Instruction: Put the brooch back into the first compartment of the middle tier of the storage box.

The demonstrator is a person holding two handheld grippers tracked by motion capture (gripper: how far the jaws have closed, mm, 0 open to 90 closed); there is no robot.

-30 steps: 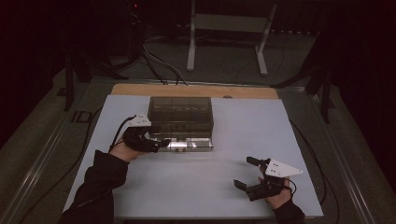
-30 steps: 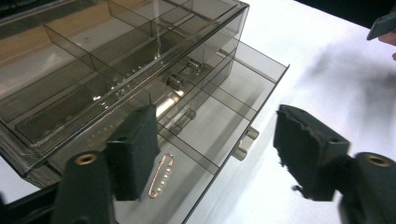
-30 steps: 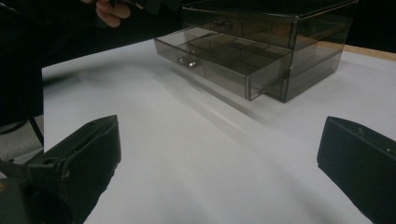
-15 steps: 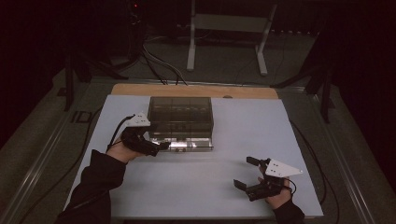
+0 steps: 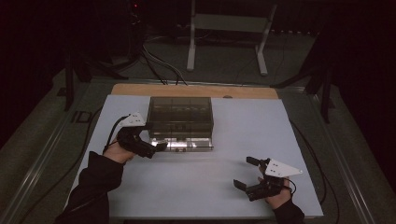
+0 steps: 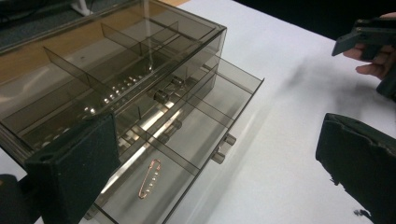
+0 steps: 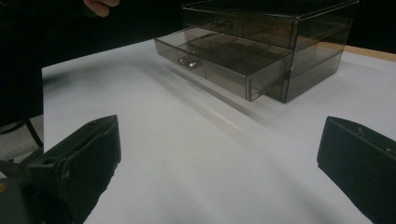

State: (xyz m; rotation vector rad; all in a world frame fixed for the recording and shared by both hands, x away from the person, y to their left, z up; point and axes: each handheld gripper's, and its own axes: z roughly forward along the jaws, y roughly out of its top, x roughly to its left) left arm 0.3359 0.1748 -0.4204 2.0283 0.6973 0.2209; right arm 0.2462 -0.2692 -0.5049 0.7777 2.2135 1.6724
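Observation:
A smoky clear drawer box (image 5: 180, 112) stands at the back middle of the white mat, its bottom drawer (image 5: 187, 144) pulled out toward me. A copper safety pin (image 6: 149, 178) lies flat in the drawer's (image 6: 205, 116) near compartment. My left gripper (image 5: 158, 146) hovers at the drawer's left end. Its jaws have just been opening and now stand wide, nothing pinched between them; the pin rests on the drawer floor below the left gripper (image 6: 212, 140). My right gripper (image 5: 245, 172) is open near the mat's front right, apart from the box (image 7: 280, 28), with bare mat between the right gripper's (image 7: 219, 140) jaws.
The white mat (image 5: 243, 126) covers a wooden table whose far edge (image 5: 196, 90) shows behind the box. A white metal stand (image 5: 224, 28) and cables sit on the dark floor beyond. Small knobs (image 6: 223, 147) stick out from the drawer front.
The left gripper's jaws stand wider apart at the drawer's left end than before. Both hands remain almost where they were, and the drawer stays pulled out.

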